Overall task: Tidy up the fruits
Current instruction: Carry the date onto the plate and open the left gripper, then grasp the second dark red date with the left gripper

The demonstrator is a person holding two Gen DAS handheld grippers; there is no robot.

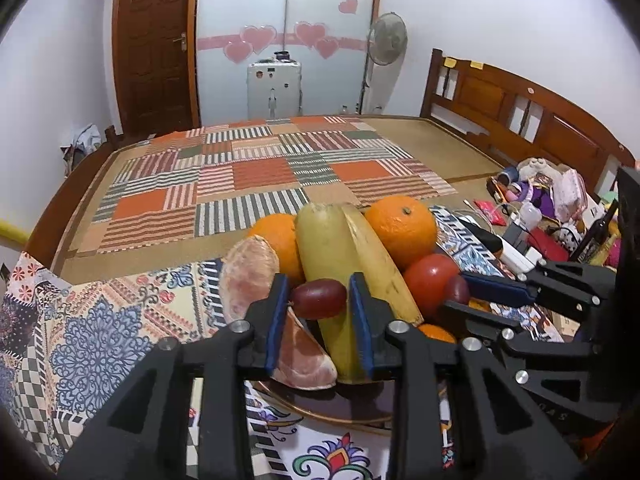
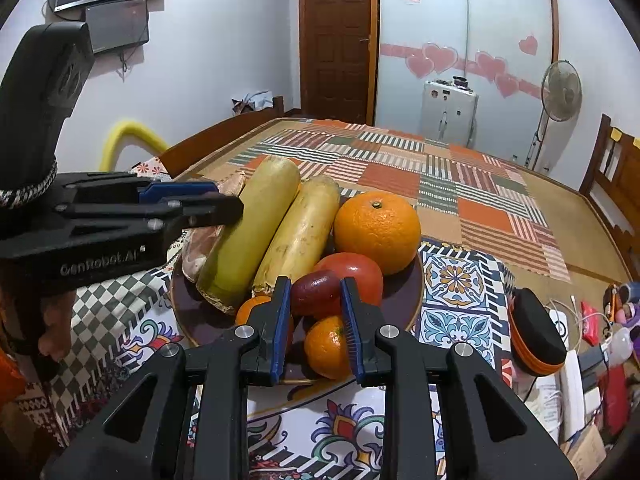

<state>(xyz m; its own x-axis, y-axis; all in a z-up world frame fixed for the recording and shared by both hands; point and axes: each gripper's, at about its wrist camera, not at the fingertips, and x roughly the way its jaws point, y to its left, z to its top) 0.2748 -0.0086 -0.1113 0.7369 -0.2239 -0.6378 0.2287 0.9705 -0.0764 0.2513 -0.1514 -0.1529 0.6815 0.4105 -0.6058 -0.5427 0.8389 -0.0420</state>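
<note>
A red grape (image 1: pixel 319 298) lies crosswise between the left gripper (image 1: pixel 319 308) jaws on the plate (image 2: pixel 404 300), barely released, while the right gripper (image 2: pixel 314 306) jaws pinch another grape (image 2: pixel 316 294).

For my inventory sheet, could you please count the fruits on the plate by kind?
Bananas: 2
Large oranges: 2
Small mandarins: 2
Tomato: 1
Red grapes: 2
Peeled citrus pieces: 2
Total: 11

The plate (image 1: pixel 320 402) is mostly hidden under fruit, perhaps purple.
</note>
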